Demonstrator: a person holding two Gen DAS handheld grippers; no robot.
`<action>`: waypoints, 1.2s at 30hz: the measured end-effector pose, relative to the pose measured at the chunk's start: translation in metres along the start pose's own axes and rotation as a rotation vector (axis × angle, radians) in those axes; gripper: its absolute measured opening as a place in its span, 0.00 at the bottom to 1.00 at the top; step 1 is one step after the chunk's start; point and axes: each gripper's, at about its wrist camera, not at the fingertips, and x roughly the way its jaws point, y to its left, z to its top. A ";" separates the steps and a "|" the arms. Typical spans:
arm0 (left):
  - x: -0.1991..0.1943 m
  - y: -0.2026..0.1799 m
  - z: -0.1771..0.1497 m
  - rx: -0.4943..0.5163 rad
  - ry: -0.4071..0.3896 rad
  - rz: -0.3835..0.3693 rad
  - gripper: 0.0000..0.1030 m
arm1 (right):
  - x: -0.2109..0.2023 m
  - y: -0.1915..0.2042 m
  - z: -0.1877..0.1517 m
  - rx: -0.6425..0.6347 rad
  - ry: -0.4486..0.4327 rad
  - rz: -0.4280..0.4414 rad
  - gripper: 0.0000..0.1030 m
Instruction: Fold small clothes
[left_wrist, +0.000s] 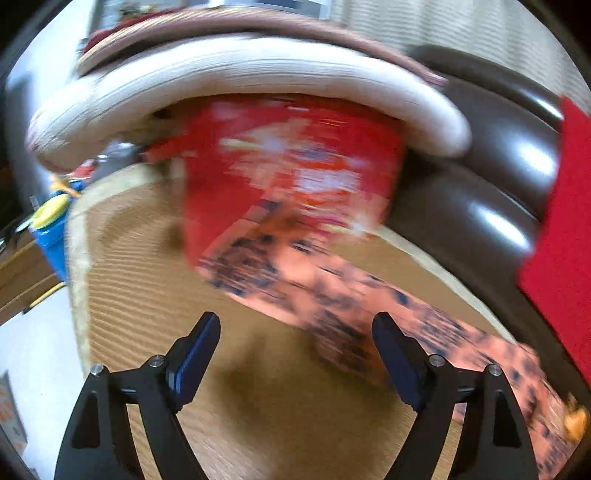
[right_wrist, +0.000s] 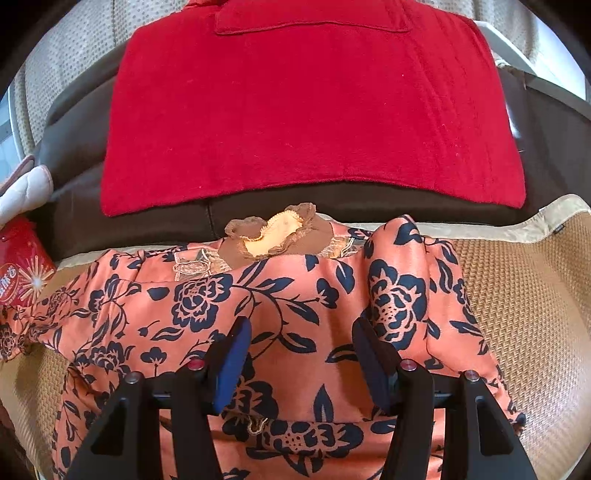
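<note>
My orange garment (right_wrist: 295, 314), printed with dark blue flowers and trimmed with tan lace at the collar, lies rumpled on the woven mat (right_wrist: 524, 295). My right gripper (right_wrist: 301, 328) hovers over it, jaws apart; my left gripper (left_wrist: 295, 325) gapes wide, empty.

Pretty blurry here. Left gripper (left_wrist: 295, 354) has its jaws wide apart, nothing between them, over a woven mat (left_wrist: 155, 280). An orange floral garment (left_wrist: 332, 295) stretches across it, red bag (left_wrist: 295, 162) behind.
</note>
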 end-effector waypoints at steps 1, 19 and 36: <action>0.009 0.012 0.003 -0.007 -0.009 0.031 0.82 | -0.001 0.000 0.000 -0.002 -0.003 -0.002 0.59; 0.083 0.097 0.020 -0.229 0.052 -0.287 0.59 | 0.010 0.012 -0.002 -0.056 0.017 -0.021 0.59; 0.102 0.103 0.020 -0.304 0.104 -0.302 0.06 | 0.013 0.009 -0.003 -0.043 0.026 -0.021 0.59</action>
